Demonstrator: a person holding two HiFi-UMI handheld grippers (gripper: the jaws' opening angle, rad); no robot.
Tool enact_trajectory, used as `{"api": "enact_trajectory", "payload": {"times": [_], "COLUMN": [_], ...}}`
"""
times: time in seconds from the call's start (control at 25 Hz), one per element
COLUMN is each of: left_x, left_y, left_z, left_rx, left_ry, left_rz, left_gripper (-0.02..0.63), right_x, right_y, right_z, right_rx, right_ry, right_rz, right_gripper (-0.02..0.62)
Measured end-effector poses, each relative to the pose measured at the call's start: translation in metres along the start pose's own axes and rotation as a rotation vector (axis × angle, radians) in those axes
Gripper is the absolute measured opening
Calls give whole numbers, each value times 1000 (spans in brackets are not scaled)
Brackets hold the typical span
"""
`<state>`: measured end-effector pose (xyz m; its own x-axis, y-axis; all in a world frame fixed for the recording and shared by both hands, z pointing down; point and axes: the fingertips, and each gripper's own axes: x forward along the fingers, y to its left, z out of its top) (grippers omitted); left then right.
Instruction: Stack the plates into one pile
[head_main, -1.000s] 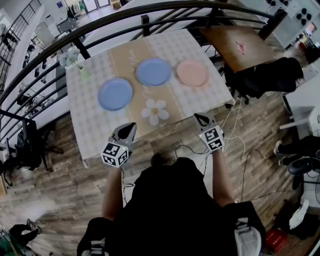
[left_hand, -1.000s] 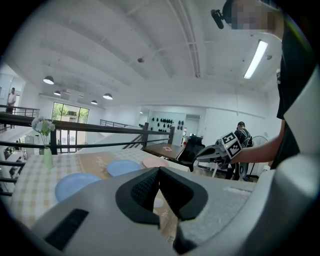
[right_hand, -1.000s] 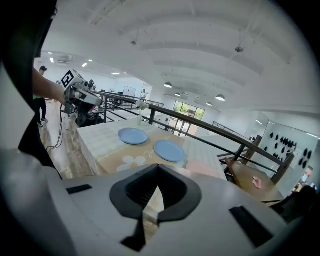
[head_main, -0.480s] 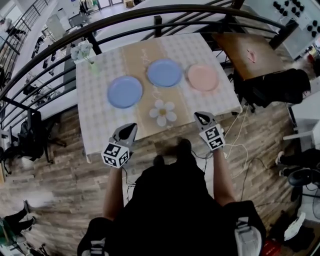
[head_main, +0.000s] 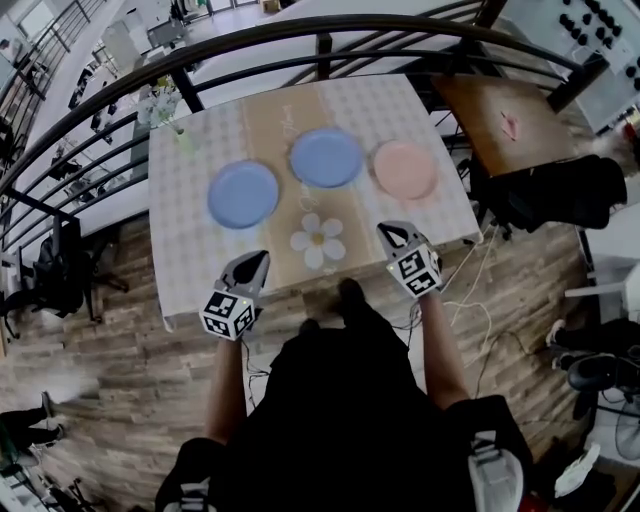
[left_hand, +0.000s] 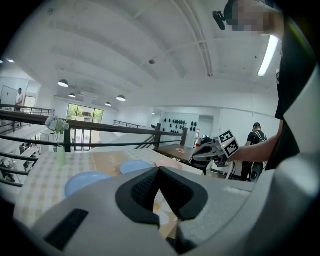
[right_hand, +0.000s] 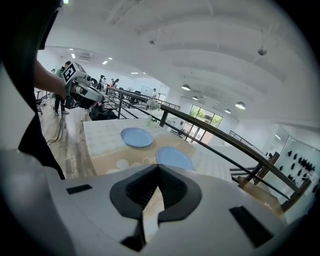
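Three plates lie apart on the bench (head_main: 190, 235), none stacked. A blue plate (head_main: 243, 194) sits to the left, and a second blue plate (head_main: 326, 158) sits further back on the tan runner (head_main: 270, 120). A pink plate (head_main: 405, 169) sits to the right. A daisy-shaped mat (head_main: 318, 240) lies on the runner near the front edge. At the far left corner stands what looks like a vase of flowers (head_main: 165, 110) — it is too blurred to be sure.

The left gripper (head_main: 257, 262) hangs over the bench's near edge, jaws closed together with nothing between them. The right gripper (head_main: 391, 233) hangs over the same edge, nearest the pink plate — its jaws are also pressed together and empty. Neither gripper touches a plate.
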<state>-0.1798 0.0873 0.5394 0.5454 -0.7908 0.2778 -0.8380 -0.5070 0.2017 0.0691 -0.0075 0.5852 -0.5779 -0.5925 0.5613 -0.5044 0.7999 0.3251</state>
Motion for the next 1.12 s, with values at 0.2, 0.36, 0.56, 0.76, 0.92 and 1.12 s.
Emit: {"api": "enact_trajectory", "payload": {"times": [0.2, 0.36, 0.56, 0.76, 0.92, 1.12], "left_x": [38, 67, 107, 124, 130, 131], "left_y": [-1, -5, -9, -8, -2, 6], "left_z": [11, 15, 23, 21, 17, 17], "left_rx": [-13, -16, -39, -55, -64, -74], "left_ry": [-2, -3, 1, 2, 0, 5], "left_rz": [9, 22, 45, 80, 119, 177], "left_gripper": [2, 2, 2, 2, 2, 2], "right_x": [16, 31, 51, 69, 86, 109], "right_y": [-27, -47, -78, -84, -87, -88], "right_z": [-10, -23, -31, -33, -38, -41], "right_rx": [-32, -53, -122, -183, -206, -226], "right_ry": [16, 24, 44, 42, 39, 43], "right_rz": [44, 76, 134, 182, 225, 287], "right_gripper": [-2, -2, -2, -2, -2, -2]}}
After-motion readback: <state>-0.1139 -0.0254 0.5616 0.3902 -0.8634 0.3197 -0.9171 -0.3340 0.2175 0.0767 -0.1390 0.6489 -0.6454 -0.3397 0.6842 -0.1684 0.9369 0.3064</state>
